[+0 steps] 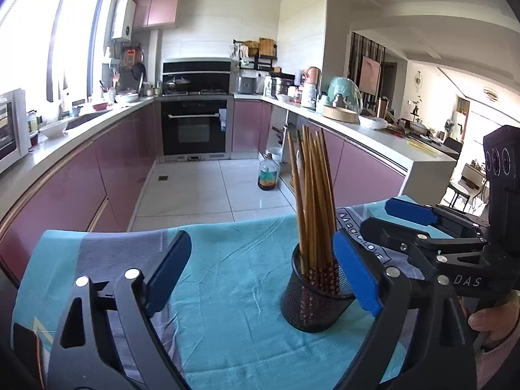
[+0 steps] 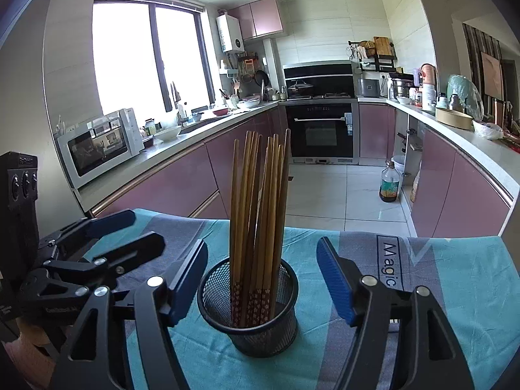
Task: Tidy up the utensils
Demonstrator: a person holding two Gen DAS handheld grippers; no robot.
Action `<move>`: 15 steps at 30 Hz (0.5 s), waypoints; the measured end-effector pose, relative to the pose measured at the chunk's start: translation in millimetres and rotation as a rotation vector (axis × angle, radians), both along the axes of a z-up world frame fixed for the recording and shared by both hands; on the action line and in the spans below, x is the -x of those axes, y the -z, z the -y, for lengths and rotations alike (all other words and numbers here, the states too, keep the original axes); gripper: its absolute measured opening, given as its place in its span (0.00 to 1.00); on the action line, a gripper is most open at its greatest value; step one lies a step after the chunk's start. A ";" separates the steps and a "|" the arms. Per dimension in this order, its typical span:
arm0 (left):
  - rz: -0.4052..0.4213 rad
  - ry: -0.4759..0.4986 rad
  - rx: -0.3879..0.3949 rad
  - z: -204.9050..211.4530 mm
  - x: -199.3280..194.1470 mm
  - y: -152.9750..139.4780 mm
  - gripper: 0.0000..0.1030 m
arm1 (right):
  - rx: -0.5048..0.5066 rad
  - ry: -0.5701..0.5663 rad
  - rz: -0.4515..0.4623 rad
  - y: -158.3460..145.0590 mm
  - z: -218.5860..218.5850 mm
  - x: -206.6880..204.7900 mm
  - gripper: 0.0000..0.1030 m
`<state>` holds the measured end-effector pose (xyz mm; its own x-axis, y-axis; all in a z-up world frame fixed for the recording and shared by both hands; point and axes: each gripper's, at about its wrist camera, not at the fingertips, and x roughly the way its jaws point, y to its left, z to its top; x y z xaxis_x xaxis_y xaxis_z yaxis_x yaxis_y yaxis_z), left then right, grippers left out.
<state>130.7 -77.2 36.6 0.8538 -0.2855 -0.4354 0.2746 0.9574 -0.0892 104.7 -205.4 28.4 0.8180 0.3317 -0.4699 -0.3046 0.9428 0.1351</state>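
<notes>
A black mesh cup [image 1: 312, 302] [image 2: 250, 325] stands upright on the teal cloth and holds several wooden chopsticks [image 1: 312, 195] [image 2: 260, 195] with red patterned ends down. In its own view, my left gripper [image 1: 260, 250] is open wide, and the cup sits just inside its right finger, which hides part of the rim. My right gripper [image 2: 263, 253] is open with the cup between its fingers, and the pads stand clear of the mesh. Each gripper also shows in the other's view: the right gripper [image 1: 390, 217] at the right edge, the left gripper [image 2: 136, 230] at the left edge, both empty.
The teal and grey cloth [image 1: 227, 260] [image 2: 438, 276] covers the table, whose far edge drops to a tiled kitchen floor. An oil bottle [image 2: 390, 185] stands on the floor by the right counter. Pink cabinets line both sides, with an oven [image 2: 321, 130] at the back.
</notes>
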 end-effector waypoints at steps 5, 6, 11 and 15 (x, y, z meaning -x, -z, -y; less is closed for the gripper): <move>0.046 -0.060 -0.017 -21.8 29.5 9.8 0.95 | 0.042 0.038 0.048 11.1 -4.9 23.8 0.90; 0.048 -0.071 -0.012 -26.3 34.5 12.1 0.95 | 0.049 0.042 0.061 13.6 -6.9 29.6 0.92; 0.070 -0.110 -0.014 -40.2 57.4 21.6 0.95 | 0.056 0.057 0.114 20.7 -16.2 52.0 0.93; 0.111 -0.138 -0.013 -48.8 79.3 24.7 0.95 | 0.061 0.079 0.150 21.3 -21.3 67.9 0.93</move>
